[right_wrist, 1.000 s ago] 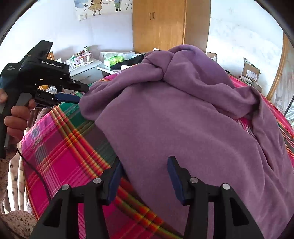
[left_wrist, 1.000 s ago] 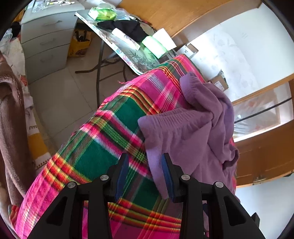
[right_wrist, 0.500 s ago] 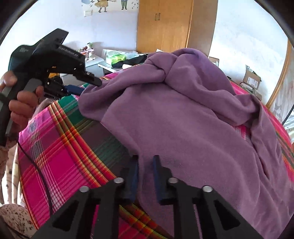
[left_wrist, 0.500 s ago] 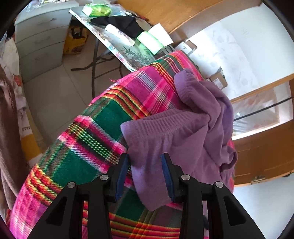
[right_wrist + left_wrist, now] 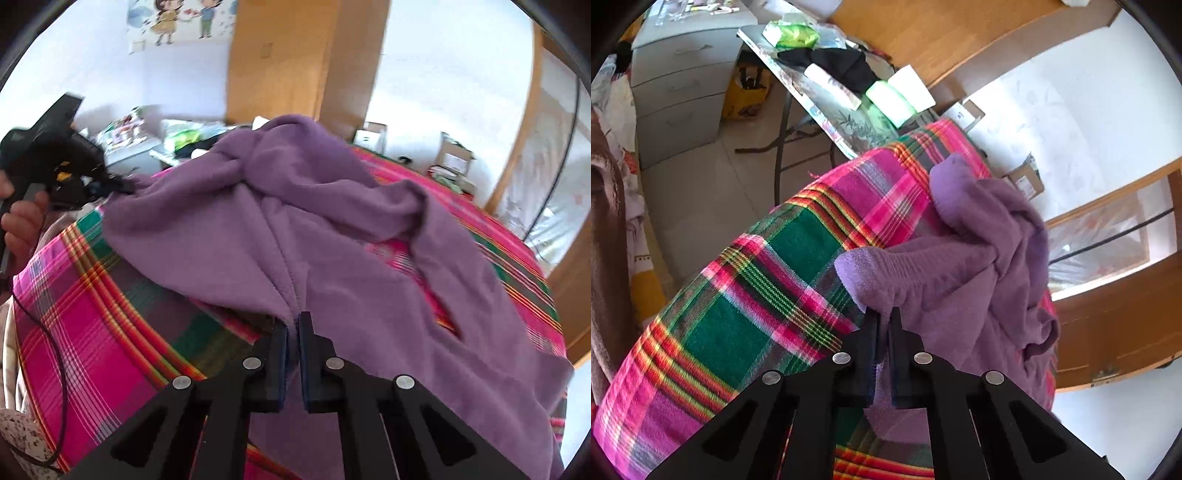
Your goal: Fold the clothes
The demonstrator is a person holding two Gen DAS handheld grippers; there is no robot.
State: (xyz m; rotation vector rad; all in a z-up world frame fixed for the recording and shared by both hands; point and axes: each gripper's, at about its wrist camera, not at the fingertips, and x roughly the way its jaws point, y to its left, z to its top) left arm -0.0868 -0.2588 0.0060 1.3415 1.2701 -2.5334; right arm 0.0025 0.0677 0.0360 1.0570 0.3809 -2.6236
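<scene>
Between both sets of tongs: one purple garment (image 5: 332, 236), bunched on one plaid blanket (image 5: 746, 295). Left gripper (image 5: 883, 321) clamped on its ribbed hem; right gripper (image 5: 293, 326) clamped on a fold at its near edge. One hand (image 5: 18, 218) visible far left.
</scene>
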